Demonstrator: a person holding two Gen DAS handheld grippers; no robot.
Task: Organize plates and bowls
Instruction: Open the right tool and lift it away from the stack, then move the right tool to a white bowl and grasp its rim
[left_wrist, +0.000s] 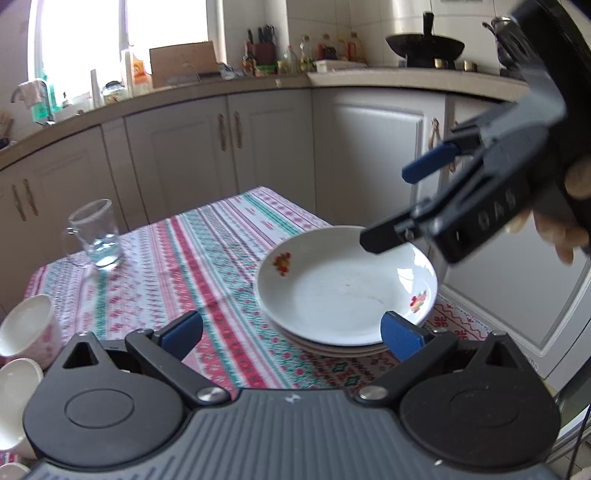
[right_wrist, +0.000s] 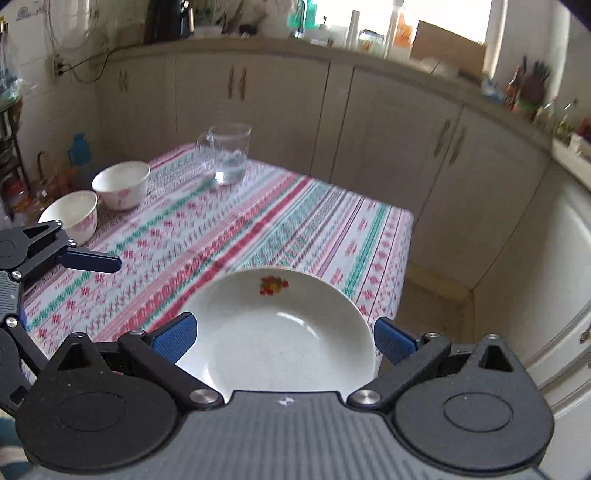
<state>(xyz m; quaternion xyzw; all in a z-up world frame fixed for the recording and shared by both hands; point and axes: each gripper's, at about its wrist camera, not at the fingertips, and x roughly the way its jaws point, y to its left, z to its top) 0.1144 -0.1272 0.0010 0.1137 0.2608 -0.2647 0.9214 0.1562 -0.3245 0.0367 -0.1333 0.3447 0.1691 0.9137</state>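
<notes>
A stack of white plates lies flat, hollow side up, near the right front corner of the cloth-covered counter. Both the left tongs and right tongs gape empty above it. Two bowls stand upright at the left edge.

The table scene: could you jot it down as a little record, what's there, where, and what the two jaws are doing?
surface: table with striped patterned cloth
plates: white stack, floral top plate, near the table's right edge
bowls: two white bowls, side by side at the left edge
glass mug: upright at the far side
left gripper: open, empty
right gripper: open, empty, over the plates
</notes>
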